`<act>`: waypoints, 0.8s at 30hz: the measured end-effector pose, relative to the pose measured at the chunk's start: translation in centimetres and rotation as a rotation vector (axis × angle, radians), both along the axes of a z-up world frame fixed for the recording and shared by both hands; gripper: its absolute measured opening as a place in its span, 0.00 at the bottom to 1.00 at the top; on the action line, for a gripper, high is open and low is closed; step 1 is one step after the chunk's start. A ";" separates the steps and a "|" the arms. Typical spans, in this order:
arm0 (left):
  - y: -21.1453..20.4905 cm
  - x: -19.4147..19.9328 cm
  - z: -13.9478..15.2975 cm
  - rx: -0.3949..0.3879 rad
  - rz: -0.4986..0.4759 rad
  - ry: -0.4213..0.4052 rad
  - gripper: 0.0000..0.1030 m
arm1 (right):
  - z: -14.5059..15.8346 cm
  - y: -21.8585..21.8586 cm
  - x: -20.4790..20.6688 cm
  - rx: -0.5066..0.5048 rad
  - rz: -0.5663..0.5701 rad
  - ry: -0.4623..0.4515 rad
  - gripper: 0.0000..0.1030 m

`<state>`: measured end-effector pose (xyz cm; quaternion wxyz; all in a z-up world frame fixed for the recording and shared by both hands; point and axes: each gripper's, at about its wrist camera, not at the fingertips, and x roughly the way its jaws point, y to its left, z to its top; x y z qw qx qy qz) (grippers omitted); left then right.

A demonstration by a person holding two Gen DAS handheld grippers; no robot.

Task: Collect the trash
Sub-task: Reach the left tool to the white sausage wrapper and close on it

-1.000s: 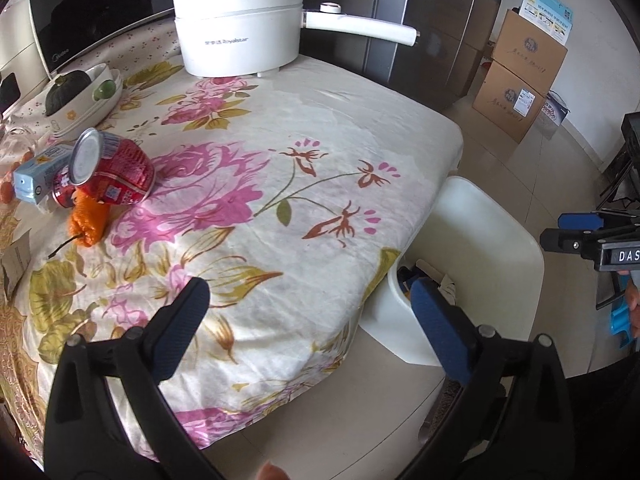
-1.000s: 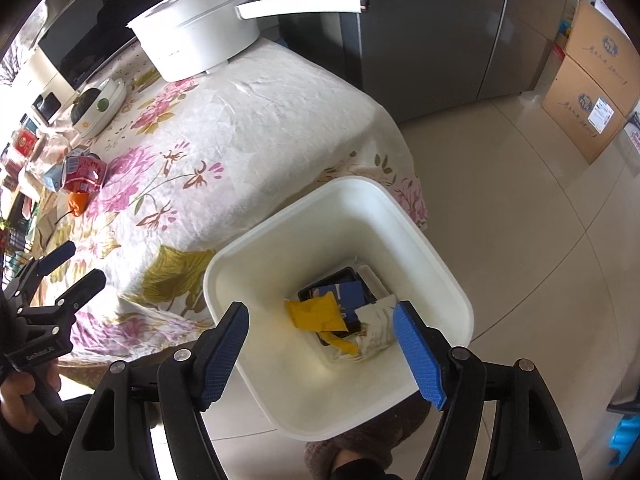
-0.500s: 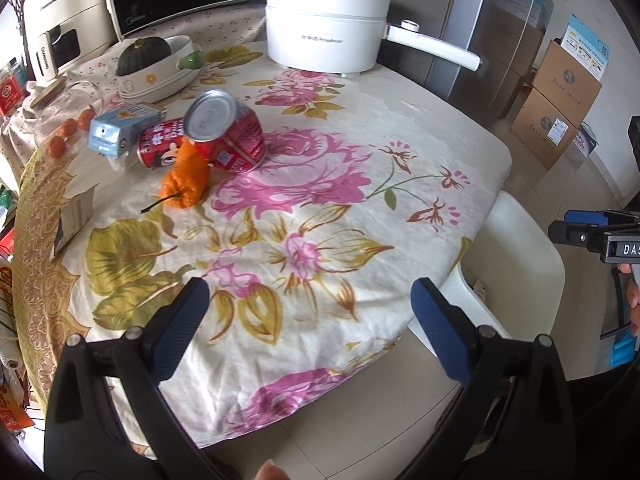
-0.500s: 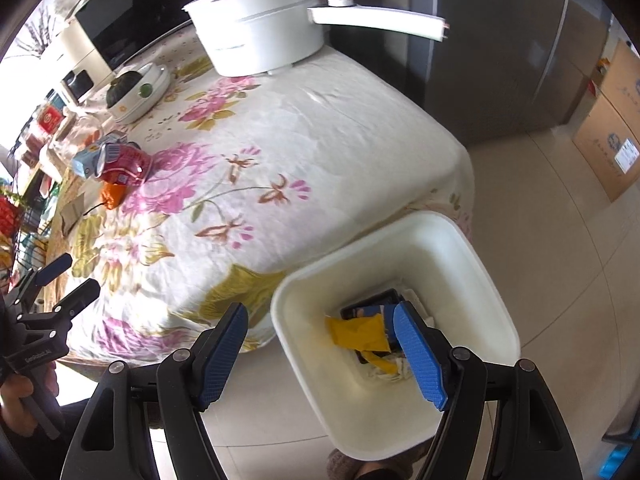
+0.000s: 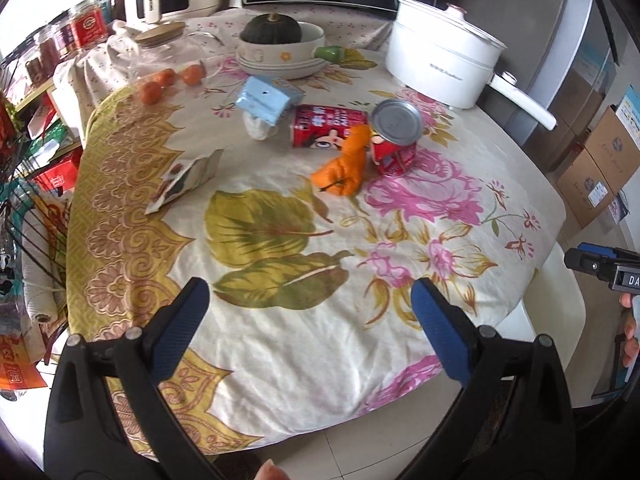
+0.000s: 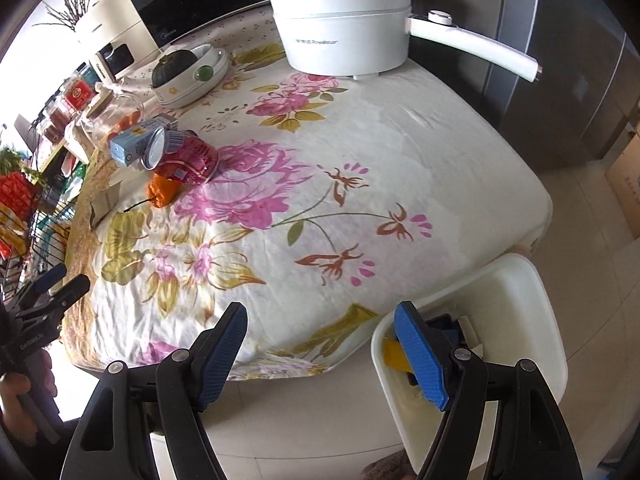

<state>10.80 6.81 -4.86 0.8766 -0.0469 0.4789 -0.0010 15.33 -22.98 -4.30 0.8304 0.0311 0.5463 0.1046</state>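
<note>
Trash lies on the flowered tablecloth [image 5: 320,216]: a red can [image 5: 394,136] on its side, a second red can [image 5: 328,125], an orange peel [image 5: 344,164], a light blue carton [image 5: 266,100] and a small torn packet [image 5: 186,180]. The red can [image 6: 182,154], the peel [image 6: 162,190] and the carton [image 6: 136,140] also show in the right wrist view. My left gripper [image 5: 310,320] is open and empty over the table's near edge. My right gripper [image 6: 320,344] is open and empty, beside the white bin [image 6: 532,312] that holds yellow and blue scraps [image 6: 394,354].
A white electric pot [image 5: 440,66] with a long handle stands at the table's back right. A bowl with a dark squash [image 5: 276,44], a glass jar [image 5: 168,54] and small oranges [image 5: 160,82] sit at the back. Cardboard boxes [image 5: 600,168] stand on the floor at right.
My left gripper has swung left from the bin toward the table, bringing the cans and peel to the centre. My right gripper has drawn off the bin toward the table edge.
</note>
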 end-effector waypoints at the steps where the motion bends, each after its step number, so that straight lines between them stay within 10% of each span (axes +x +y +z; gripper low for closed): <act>1: 0.8 0.0 0.0 0.002 0.017 -0.004 0.97 | 0.0 0.7 0.1 0.007 0.007 -0.001 0.75; 17: 9.4 5.4 -2.8 0.147 0.093 -0.010 0.98 | -1.9 6.7 2.9 -0.113 0.116 -0.003 0.76; 24: 12.4 8.0 -5.0 0.008 0.142 0.016 0.93 | -2.7 6.7 3.9 -0.148 0.133 0.005 0.76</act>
